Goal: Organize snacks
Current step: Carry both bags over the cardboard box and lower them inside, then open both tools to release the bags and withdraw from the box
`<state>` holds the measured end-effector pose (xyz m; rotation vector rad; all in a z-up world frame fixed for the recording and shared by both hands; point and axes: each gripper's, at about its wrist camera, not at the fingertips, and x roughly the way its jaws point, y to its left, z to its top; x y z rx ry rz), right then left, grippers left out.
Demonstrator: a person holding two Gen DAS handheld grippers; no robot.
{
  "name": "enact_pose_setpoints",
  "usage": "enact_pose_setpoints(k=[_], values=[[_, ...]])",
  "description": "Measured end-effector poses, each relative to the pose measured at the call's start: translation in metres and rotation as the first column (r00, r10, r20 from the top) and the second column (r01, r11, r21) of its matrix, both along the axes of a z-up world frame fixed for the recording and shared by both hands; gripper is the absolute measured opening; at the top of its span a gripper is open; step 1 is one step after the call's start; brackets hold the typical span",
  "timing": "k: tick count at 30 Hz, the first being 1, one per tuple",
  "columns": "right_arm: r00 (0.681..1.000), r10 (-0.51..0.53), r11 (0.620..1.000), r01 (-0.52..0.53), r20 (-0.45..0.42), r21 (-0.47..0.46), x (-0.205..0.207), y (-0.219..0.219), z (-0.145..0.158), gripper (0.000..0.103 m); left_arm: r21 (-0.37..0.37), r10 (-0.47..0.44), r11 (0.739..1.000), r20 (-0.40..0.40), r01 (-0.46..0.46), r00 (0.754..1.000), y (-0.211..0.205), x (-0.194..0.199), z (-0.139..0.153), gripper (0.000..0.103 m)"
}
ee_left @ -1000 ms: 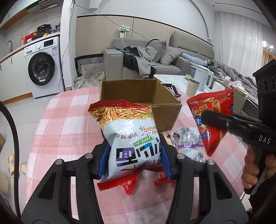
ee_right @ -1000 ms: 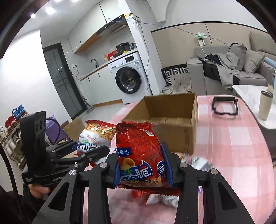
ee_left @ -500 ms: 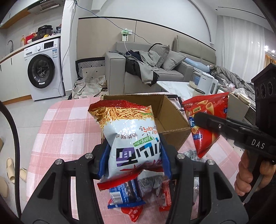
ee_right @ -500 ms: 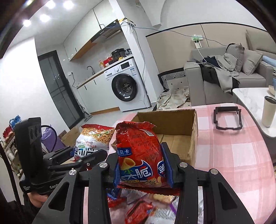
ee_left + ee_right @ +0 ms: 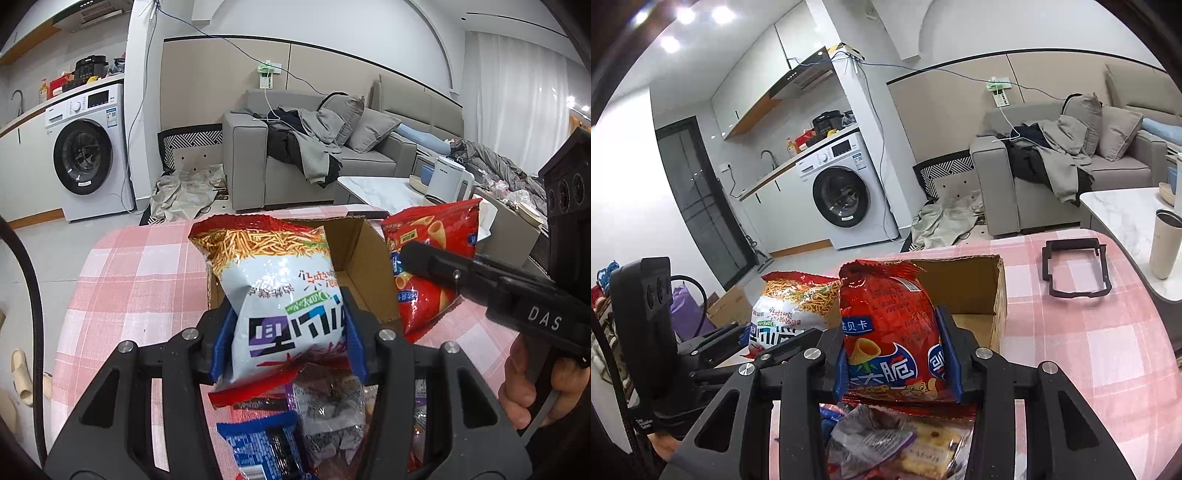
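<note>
Fingers (image 5: 223,332) astride white bag (image 5: 284,295), red bag (image 5: 890,332).

Right gripper (image 5: 897,354) jaws clamp red snack bag (image 5: 886,325).

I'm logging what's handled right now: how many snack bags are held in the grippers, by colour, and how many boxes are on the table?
White-and-red snack bag held in the left gripper: 1
Red snack bag held in the right gripper: 1
Cardboard box: 1
Total: 3
</note>
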<state>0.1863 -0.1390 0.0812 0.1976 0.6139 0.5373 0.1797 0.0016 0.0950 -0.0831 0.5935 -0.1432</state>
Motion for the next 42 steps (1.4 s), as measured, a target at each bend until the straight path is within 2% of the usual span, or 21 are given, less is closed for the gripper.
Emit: enact_pose_setpoints(k=[9,19,25,32,35,38,40,41,42], values=[[0.999,-0.038,0.998,0.037,-0.019,-0.051,0.028,0.011,-0.014,0.041,-0.005,0.019,1.000,-0.025,-0.019,1.000,0.012,0.039,-0.013,0.048],[0.997,-0.041,0.997,0.037,-0.059,-0.074,0.055,0.014,-0.031,0.041,0.020,0.028,0.999,-0.049,-0.027,0.998,0.005,0.070,-0.030,0.048],[0.996,-0.048,0.994,0.040,-0.074,-0.104,0.063,0.015,-0.041,0.041,0.046,0.033,0.998,-0.065,-0.030,0.997,0.003,0.078,-0.044,0.048],[0.995,-0.049,0.991,0.038,-0.084,-0.126,0.066,0.014,-0.046,0.042,0.016,0.032,0.999,-0.094,-0.031,0.995,0.008,0.086,-0.054,0.048],[0.997,-0.038,0.991,0.029,-0.066,-0.134,0.060,0.013,-0.042,0.047,0.011,0.034,0.999,-0.086,-0.034,0.996,0.010,0.084,-0.052,0.048],[0.998,-0.050,0.987,0.043,-0.042,-0.156,0.053,0.010,-0.036,0.050,0.024,0.041,0.999,-0.074,-0.039,0.996,0.009,0.075,-0.048,0.057],[0.998,-0.057,0.985,0.050,-0.033,-0.163,0.048,0.006,-0.033,0.054,0.036,0.053,0.998,-0.067,-0.051,0.996,0.009,0.070,-0.044,0.076],[0.998,-0.058,0.984,0.052,-0.030,-0.172,0.044,0.004,-0.031,0.057,0.040,0.059,0.998,-0.057,-0.057,0.997,0.009,0.065,-0.042,0.079],[0.998,-0.058,0.982,0.051,-0.030,-0.183,0.040,0.002,-0.030,0.068,0.042,0.066,0.997,-0.042,-0.064,0.997,0.009,0.059,-0.040,0.082]])
